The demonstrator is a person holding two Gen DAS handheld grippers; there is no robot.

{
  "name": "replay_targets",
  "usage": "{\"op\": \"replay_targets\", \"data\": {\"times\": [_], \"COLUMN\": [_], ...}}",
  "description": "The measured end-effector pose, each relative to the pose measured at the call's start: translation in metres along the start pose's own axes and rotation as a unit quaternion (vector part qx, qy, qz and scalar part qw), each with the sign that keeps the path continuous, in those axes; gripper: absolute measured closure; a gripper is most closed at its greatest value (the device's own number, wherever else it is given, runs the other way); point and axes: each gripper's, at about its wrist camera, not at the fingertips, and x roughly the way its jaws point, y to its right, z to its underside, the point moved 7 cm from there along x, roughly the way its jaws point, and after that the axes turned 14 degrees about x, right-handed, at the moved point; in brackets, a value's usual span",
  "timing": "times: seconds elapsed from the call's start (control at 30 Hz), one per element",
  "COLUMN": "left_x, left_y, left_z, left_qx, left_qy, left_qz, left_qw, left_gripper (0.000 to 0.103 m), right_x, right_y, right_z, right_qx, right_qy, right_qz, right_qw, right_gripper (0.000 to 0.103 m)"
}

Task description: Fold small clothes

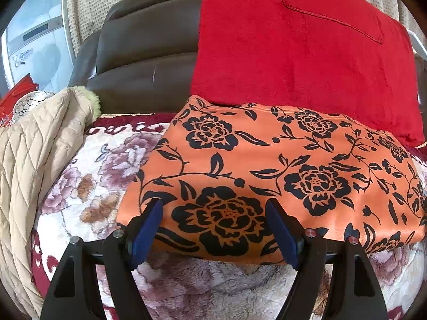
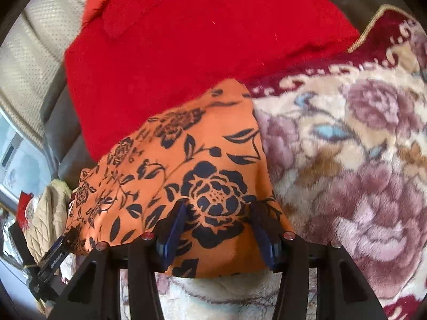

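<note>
Only two bits of writing show, and neither can be read: a pale script logo on the white appliance [image 1: 29, 40] at far left, and small white letters on the left gripper [image 2: 57, 260] as glimpsed from the right wrist view, too blurred to make out.

An orange cloth [image 1: 267, 176] with black flowers lies folded flat on the floral blanket [image 1: 88, 176], its far edge against a red towel [image 1: 301, 48] draped over the dark sofa back [image 1: 144, 42]. A beige quilted jacket [image 1: 32, 160] sits to the left on the blanket.

Both grippers meet the cloth's near edge. From the left wrist view, the left gripper [image 1: 214, 213] has its blue fingers [image 1: 149, 226] spread wide, with the near left part of the cloth between them. The right gripper [image 2: 218, 218] likewise has its fingers [image 2: 174, 229] apart over the cloth's near right corner; the right one seems partly tucked under the fabric, though blur makes that uncertain.
</note>
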Motion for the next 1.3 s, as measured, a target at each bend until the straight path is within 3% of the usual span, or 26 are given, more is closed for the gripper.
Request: {"op": "replay_targets", "data": {"times": [0.27,0.6,0.73,0.8,1.0,1.17,1.3], "left_x": [-0.007,-0.001,0.014,0.026,0.015,-0.005,-0.004], "left_y": [-0.015,-0.035,-0.041,-0.042,-0.049,-0.068,-0.088], "left_z": [0.002,0.007,0.015,0.023,0.026,0.024,0.026], "left_qx": [-0.013,-0.033,-0.034,-0.037,-0.062,-0.075,-0.101], "left_qy": [0.002,-0.006,-0.038,-0.061,-0.049,-0.022,-0.023], "left_qz": [-0.015,-0.032,-0.046,-0.033,-0.015,-0.054,-0.068], "left_qw": [0.9998,0.9989,0.9976,0.9969,0.9968,0.9954,0.9923], "left_gripper": [0.024,0.024,0.024,0.023,0.022,0.022,0.022], "right_x": [-0.024,-0.026,-0.012,-0.003,-0.007,-0.026,-0.036], "right_y": [-0.007,-0.012,-0.013,-0.011,-0.012,-0.013,-0.003], "right_z": [-0.004,0.000,0.005,0.007,0.006,0.003,-0.007], "right_qx": [0.007,0.001,-0.001,-0.006,0.000,-0.002,0.025], "right_qy": [0.031,0.027,0.002,-0.009,-0.003,0.025,0.044], "right_qz": [-0.044,-0.055,-0.047,-0.029,-0.039,-0.055,-0.066], "right_qw": [0.999,0.998,0.999,1.000,0.999,0.998,0.997], "right_gripper": [0.049,0.049,0.049,0.048,0.048,0.048,0.048]}}
